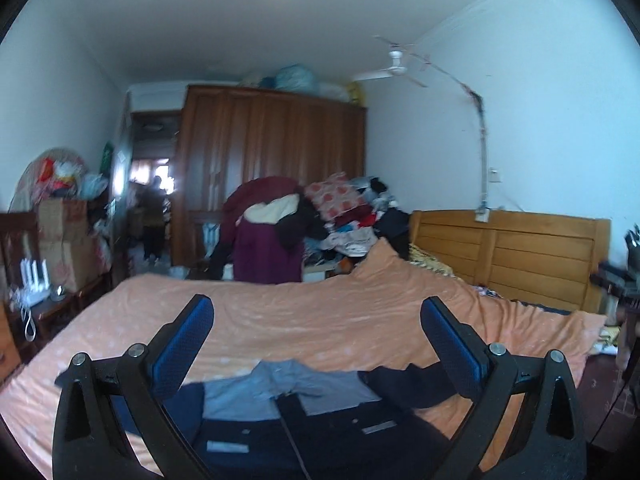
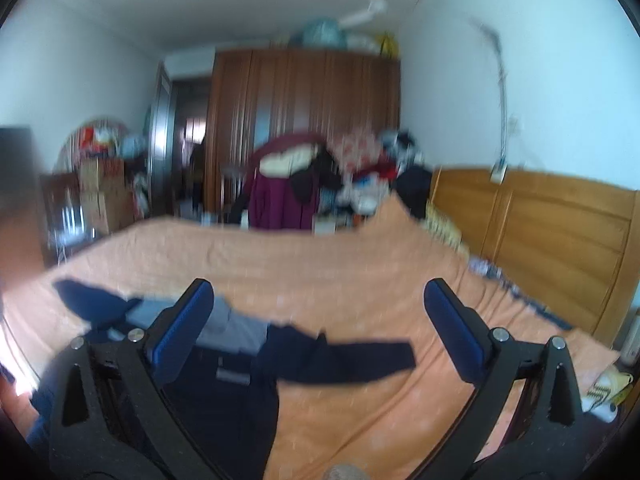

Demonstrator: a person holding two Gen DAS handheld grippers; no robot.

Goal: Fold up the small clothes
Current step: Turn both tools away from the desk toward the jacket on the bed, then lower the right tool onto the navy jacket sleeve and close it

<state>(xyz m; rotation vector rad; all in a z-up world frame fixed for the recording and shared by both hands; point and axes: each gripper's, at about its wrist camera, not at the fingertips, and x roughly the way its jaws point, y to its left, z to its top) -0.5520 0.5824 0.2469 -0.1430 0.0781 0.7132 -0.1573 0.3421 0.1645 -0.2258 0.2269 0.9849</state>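
Note:
A small dark navy jacket (image 1: 320,428) with a pale grey-blue lining (image 1: 280,384) lies opened flat on the orange bedspread (image 1: 320,320), sleeves spread to both sides. In the right wrist view the jacket (image 2: 240,400) sits low left, its right sleeve (image 2: 352,360) stretched out across the spread. My left gripper (image 1: 316,312) hovers open above the jacket's collar, nothing between its blue pads. My right gripper (image 2: 318,300) is also open and holds nothing, above the right sleeve.
A wooden headboard (image 1: 512,252) bounds the bed on the right. Beyond the far edge stand a brown wardrobe (image 1: 272,160) and a heap of clothes (image 1: 320,216). Boxes and a side table (image 1: 52,264) crowd the left. A shoe (image 2: 604,392) lies on the floor at right.

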